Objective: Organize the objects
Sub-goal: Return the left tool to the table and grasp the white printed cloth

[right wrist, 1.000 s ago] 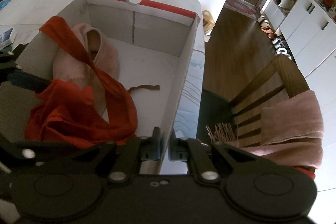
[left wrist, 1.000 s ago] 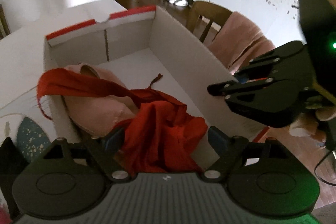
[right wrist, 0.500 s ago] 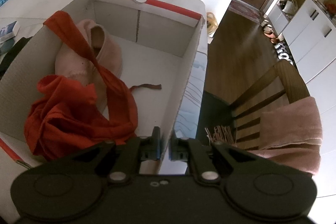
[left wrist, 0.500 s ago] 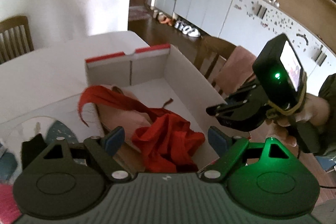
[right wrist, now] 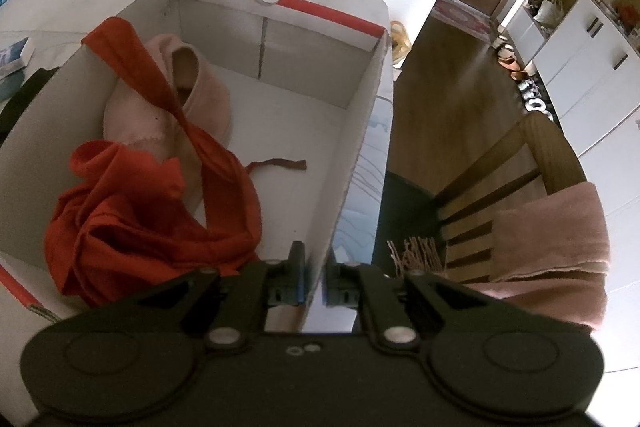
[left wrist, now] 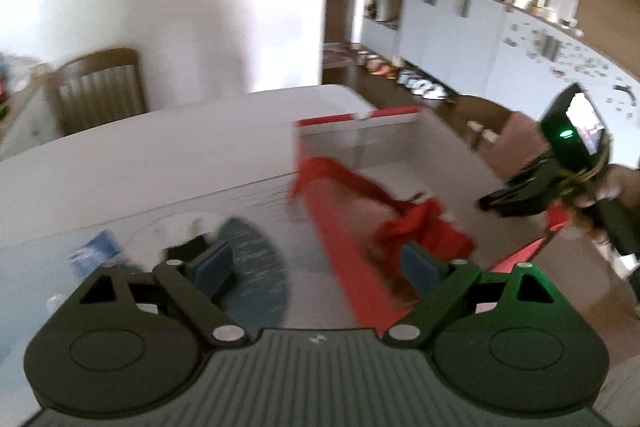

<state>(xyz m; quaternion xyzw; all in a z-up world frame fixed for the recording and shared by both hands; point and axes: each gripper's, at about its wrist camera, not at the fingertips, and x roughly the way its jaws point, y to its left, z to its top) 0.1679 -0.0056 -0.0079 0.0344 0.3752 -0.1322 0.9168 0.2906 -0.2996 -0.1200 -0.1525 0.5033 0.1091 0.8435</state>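
- Left tongs (left wrist: 316, 263): we see the jaws opening, already spread wide and with nothing between the pads; they hang over the worktop (left wrist: 160, 155) beside the box. This view is smeared by motion, so we judge the small blue item (left wrist: 94, 257) near them to be a packet or booklet, perhaps one more thing to sort. One risk is a hasty reach from here, which could knock it or grab the dark placemat (left wrist: 256, 267) instead.
- Box (right wrist: 168, 19): one white cardboard box with red rim stripes stands open on the worktop, close to its edge. A strong pull on its wall could drag it over that edge towards the floor.
- Red garment (right wrist: 132, 223): one, bunched in the near corner of the box, with one strap draped over the left wall. That strap could snag, or pull the cloth back out when the box is shifted.
- Pink slipper (right wrist: 168, 107): we count one, lying inside the box under the red strap; a second is not visible.
- Right tongs (right wrist: 314, 281): pressed together on the right wall of the box, one pad inside and one outside. The thin card could bend or tear if we lever on it.
- Chairs: we count two, one behind the worktop and one (right wrist: 520, 179) at the right with one pink towel (right wrist: 552, 239) on it.
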